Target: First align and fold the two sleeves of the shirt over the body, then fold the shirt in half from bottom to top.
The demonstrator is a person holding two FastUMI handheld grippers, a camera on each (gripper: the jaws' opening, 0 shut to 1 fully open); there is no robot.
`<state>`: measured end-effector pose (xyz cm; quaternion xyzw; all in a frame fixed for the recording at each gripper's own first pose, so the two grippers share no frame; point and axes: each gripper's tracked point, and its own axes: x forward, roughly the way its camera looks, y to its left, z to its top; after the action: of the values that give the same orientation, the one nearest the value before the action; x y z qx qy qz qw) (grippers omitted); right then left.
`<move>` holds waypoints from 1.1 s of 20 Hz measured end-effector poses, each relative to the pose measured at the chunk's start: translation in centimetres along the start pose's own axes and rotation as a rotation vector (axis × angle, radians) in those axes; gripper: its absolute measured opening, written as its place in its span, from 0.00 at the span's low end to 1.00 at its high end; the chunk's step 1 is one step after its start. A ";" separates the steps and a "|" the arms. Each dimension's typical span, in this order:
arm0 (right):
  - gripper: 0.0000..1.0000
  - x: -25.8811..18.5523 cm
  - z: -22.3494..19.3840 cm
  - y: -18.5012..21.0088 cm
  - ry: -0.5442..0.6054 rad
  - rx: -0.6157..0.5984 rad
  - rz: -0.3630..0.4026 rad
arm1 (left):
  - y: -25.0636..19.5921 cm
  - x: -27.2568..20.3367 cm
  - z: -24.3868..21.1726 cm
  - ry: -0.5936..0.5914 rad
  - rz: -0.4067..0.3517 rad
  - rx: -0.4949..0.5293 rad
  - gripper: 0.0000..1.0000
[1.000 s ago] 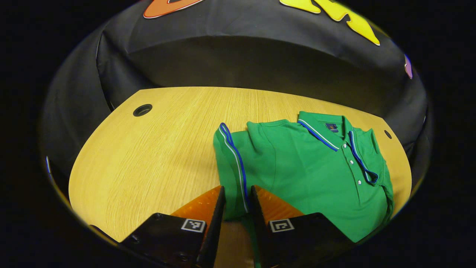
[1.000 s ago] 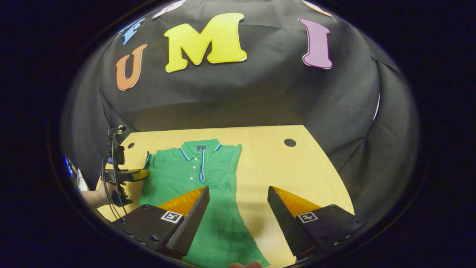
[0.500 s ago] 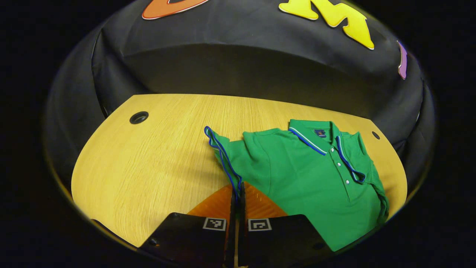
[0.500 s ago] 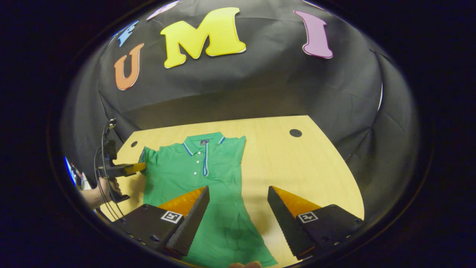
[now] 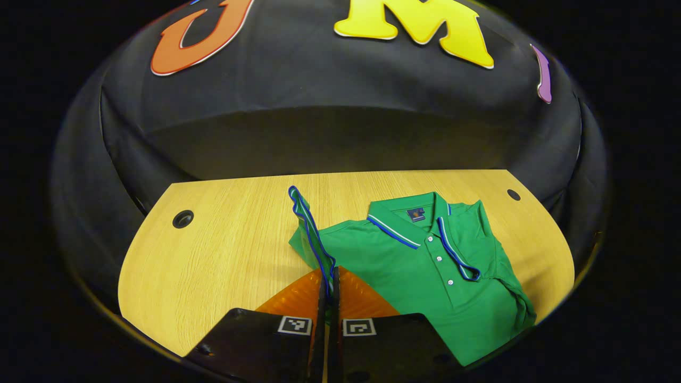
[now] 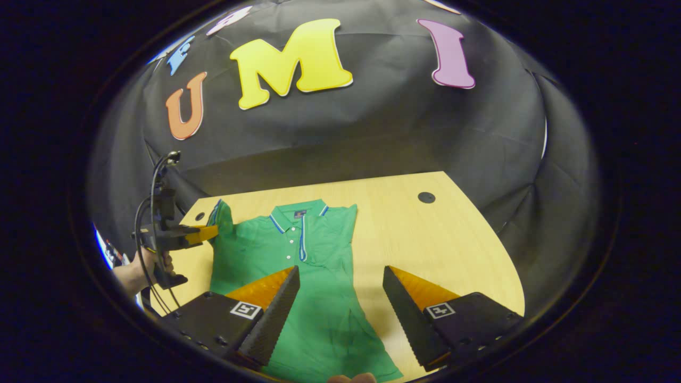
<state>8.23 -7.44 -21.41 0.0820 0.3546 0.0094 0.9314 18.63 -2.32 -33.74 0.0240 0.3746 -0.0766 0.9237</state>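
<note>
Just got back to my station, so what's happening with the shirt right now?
A person is folding a green polo shirt on the wooden table. The left gripper is shut on the sleeve with the striped cuff and holds it lifted above the table beside the shirt body. The other sleeve looks already folded in. The right gripper hangs open above the shirt's lower part, holding nothing.

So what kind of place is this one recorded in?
Likely a staged recording booth, not a home: black cloth wall behind, a bare wooden table with cable holes, just a green polo shirt on it.
</note>
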 end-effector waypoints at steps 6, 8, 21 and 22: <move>0.96 -3.1 -0.6 -3.9 -0.022 0.034 -0.057 | -8.5 1.5 0.8 0.036 -0.071 0.001 0.09; 0.96 -3.5 -1.0 -5.5 -0.012 0.056 -0.084 | -10.9 2.5 0.7 0.046 -0.086 0.007 0.11; 0.96 -4.1 0.4 -3.2 -0.060 -0.040 -0.047 | -12.2 -1.1 2.4 -0.050 -0.095 -0.067 1.00; 0.96 -4.1 0.6 -2.5 -0.068 -0.063 -0.035 | -11.8 -2.3 2.6 -0.064 -0.088 -0.075 1.00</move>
<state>5.45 -10.32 -18.63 0.0467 0.3237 0.0017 0.9450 16.89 -13.91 -30.15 -0.0297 0.3482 -0.1038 0.9312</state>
